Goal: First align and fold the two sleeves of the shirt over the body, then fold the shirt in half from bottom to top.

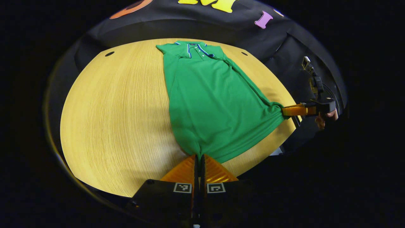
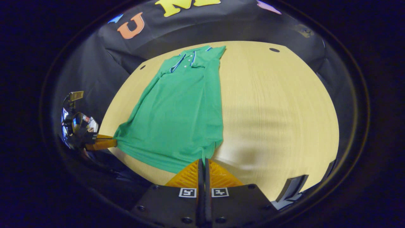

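A green polo shirt (image 1: pixel 208 101) lies on the round wooden table (image 1: pixel 120 114) with its collar at the far side and both sleeves folded over the body. My left gripper (image 1: pixel 199 155) is shut on the shirt's bottom left corner, where the cloth bunches between the fingers. In the same view my right gripper (image 1: pixel 283 110) pinches the other bottom corner. In the right gripper view my right gripper (image 2: pixel 203 159) is shut on the hem of the shirt (image 2: pixel 177 114), and my left gripper (image 2: pixel 114 142) holds the opposite corner. The hem is stretched between the two.
The table (image 2: pixel 278 104) has bare wood on both sides of the shirt and small dark holes near its far edge. A hand (image 1: pixel 327 116) holds the right gripper. A dark bracket (image 2: pixel 291 188) sits at the table's near edge.
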`<action>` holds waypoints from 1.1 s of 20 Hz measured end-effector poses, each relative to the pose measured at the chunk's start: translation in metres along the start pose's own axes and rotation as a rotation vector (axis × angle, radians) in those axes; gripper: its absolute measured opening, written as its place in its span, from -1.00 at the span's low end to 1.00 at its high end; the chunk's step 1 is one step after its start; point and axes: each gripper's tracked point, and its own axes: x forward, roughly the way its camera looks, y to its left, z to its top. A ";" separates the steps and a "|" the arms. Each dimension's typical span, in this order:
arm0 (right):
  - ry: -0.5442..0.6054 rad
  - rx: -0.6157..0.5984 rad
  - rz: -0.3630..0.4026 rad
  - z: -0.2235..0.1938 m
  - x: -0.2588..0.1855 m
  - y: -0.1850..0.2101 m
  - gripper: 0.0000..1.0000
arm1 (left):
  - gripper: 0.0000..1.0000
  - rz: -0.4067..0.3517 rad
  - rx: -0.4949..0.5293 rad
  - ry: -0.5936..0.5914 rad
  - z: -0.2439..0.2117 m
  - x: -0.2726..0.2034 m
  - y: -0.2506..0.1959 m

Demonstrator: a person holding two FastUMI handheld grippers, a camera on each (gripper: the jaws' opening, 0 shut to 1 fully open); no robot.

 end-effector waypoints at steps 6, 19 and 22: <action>-0.106 0.062 0.026 0.061 -0.012 0.004 -0.95 | -0.92 -0.005 0.054 -0.105 0.063 -0.008 0.009; -0.291 0.055 0.051 0.221 -0.020 0.008 -0.95 | -0.94 0.047 0.095 -0.318 0.218 -0.017 0.045; -0.320 0.034 0.043 0.255 -0.020 0.013 -0.88 | -0.93 0.061 0.093 -0.358 0.254 -0.020 0.053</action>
